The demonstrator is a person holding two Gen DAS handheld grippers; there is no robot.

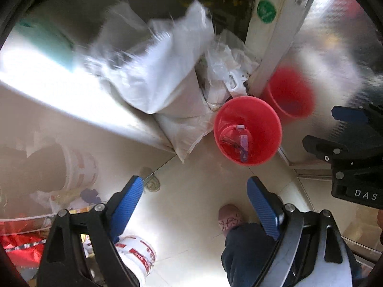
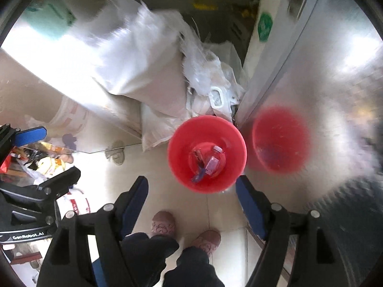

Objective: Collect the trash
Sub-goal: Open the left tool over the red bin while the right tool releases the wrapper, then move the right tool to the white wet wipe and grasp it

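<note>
Both jaws stand released and empty: your right gripper [image 2: 191, 205] hangs with the red bucket [image 2: 207, 154] at its twelve o'clock, your left gripper [image 1: 195, 205] off to the side of it. A plastic bottle [image 2: 214, 160] and a wrapper [image 2: 198, 175] already lie inside the bucket. Lift clear before you turn away, so neither jaw tips the rim. Only the right view shows the cluttered pile of wrappers [image 2: 45, 162] at nine o'clock; only the left view shows the white pail [image 1: 136, 256] near six.

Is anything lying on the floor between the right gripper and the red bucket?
No. In the right wrist view, only bare pale floor tile separates the open right gripper from the red bucket.
</note>
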